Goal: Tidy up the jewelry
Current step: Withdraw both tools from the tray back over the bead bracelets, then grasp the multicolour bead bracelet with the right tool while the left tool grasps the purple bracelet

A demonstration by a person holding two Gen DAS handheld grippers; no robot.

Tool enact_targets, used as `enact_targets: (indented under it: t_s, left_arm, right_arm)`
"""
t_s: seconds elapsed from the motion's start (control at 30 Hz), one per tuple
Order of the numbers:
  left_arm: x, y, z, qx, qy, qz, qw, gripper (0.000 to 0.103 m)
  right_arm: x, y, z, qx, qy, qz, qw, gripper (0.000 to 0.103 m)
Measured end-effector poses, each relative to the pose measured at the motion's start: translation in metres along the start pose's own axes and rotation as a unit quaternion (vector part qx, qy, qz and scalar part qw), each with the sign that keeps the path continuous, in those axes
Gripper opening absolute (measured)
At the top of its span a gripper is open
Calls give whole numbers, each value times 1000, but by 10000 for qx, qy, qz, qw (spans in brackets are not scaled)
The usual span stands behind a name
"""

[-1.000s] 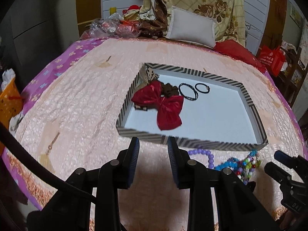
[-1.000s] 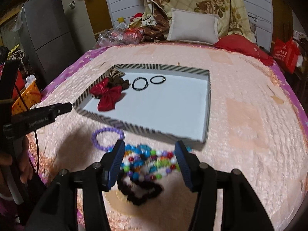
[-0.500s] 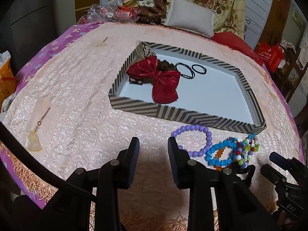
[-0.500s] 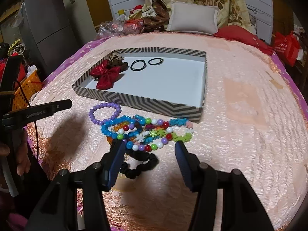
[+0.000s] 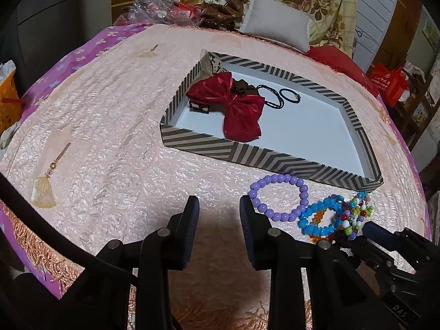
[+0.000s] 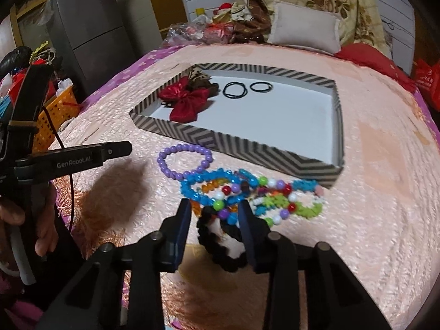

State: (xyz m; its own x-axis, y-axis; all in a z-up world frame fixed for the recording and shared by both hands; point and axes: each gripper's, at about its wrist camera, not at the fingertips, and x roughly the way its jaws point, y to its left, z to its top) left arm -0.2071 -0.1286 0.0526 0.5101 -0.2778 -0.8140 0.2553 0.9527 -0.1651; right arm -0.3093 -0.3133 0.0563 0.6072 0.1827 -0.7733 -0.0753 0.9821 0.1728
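Observation:
A striped box [image 6: 242, 148] on the pink bedspread holds a red bow [image 6: 187, 101] and two black hair ties [image 6: 233, 90]. In front of it lie a purple bead bracelet [image 6: 184, 162], a blue one [image 6: 203, 187] and multicoloured bead strings [image 6: 275, 200]. My right gripper [image 6: 214, 209] is low over a black scrunchie [image 6: 220, 242]. Its jaws are closing with the scrunchie between them, and a small gap shows at the left pad. My left gripper [image 5: 218, 211] hovers open and empty, left of the purple bracelet [image 5: 277, 198]. The box [image 5: 247, 154] is beyond it.
A gold tassel pendant [image 5: 46, 184] lies at the left of the bed. An orange basket [image 6: 55, 112] and a grey fridge [image 6: 90, 27] stand off the left side. A pillow [image 6: 305, 30] and clutter sit at the far end. The bed's fringed edge is close below the grippers.
Both grippers sank toward the near edge of the bed. The right one came down over the black scrunchie and its jaws narrowed around it. The left jaws kept their width.

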Motion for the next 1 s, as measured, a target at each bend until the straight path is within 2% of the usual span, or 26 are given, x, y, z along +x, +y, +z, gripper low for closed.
enact_targets:
  t_s: [0.27, 0.33, 0.4, 0.57, 0.7, 0.8, 1.0]
  left_arm:
    - [5, -1, 0, -7, 62, -23, 10000, 27]
    - [7, -3, 0, 13, 80, -23, 10000, 27]
    - [9, -3, 0, 8, 100, -42, 9999, 27]
    - [16, -4, 2, -73, 184, -192, 9996, 27]
    - [21, -8, 4, -81, 251, -598, 9979, 27]
    - [23, -13, 6, -14, 231, -720, 9971, 27]
    - [43, -24, 11, 157, 585, -977, 9934, 27]
  right_arm:
    - [17, 3, 4, -112, 147, -143, 9997, 28]
    - [24, 0, 2, -53, 232, -127, 9996, 23]
    - [26, -3, 0, -20, 280, -109, 9995, 12]
    - [18, -9, -3, 78, 150, -21, 9999, 10]
    - [13, -11, 1, 122, 89, 50, 9999, 10]
    - [11, -14, 2, 219, 66, 146, 9996, 10]
    - [11, -18, 1, 326, 82, 235, 9992, 10]
